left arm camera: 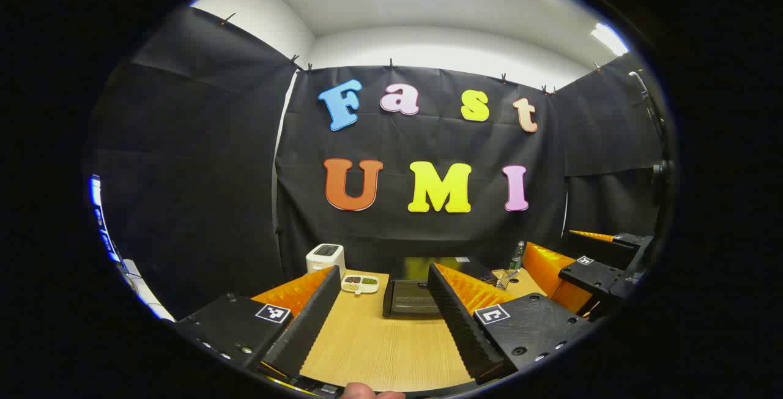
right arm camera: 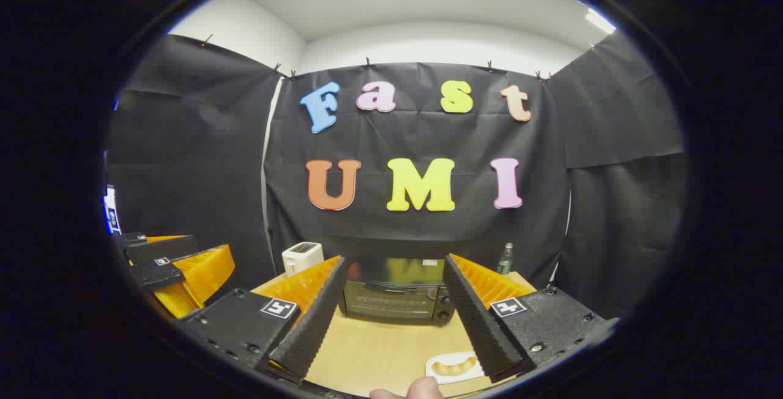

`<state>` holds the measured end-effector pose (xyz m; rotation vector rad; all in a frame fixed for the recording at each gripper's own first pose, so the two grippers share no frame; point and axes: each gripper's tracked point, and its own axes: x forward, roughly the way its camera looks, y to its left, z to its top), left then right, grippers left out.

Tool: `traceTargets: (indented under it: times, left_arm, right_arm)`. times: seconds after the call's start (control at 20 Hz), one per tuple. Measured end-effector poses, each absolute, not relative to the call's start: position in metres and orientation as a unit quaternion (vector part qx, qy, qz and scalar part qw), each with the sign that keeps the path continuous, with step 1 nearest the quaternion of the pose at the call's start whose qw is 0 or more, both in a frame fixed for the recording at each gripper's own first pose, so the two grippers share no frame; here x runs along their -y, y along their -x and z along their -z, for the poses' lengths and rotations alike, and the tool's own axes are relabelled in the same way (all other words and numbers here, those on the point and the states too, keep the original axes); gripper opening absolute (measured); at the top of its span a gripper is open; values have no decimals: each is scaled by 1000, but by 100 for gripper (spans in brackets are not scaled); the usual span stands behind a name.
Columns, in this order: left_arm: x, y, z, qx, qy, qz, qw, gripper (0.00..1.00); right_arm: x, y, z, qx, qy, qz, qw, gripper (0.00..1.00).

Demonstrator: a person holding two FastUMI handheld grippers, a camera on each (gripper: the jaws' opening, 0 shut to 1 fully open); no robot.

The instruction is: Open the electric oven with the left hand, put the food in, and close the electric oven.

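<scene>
Both grippers hover with fingers spread above the wooden table.

The closed electric oven sits beyond the right gripper; the food lies beside its right finger. The left gripper holds nothing.

The left gripper, jaws apart, hovers above the table facing the oven.

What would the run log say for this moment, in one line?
stage: start | oven: door shut | food: on plate, table | left tool: open, empty | right tool: open, empty
</scene>
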<state>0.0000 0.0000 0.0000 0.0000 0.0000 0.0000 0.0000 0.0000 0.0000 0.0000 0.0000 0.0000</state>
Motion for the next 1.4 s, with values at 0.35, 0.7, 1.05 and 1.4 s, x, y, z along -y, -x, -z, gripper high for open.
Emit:
traceTargets:
  times: [0.35, 0.7, 1.05, 1.4]
  left_arm:
    - [1, 9, -2, -1, 2, -1, 1000, 94]
    - [6, 13, -3, 0, 5, 0, 1000, 94]
    - [-1, 16, -5, -1, 5, -8, 1000, 94]
    - [2, 8, -3, -4, 6, -7, 1000, 94]
  right_arm:
    - [5, 6, 5, -6, -3, 3, 1000, 97]
    - [14, 8, 3, -6, -5, 9, 1000, 97]
    - [6, 5, 3, -8, -5, 0, 1000, 97]
    - [12, -4, 2, -8, -4, 6, 1000, 97]
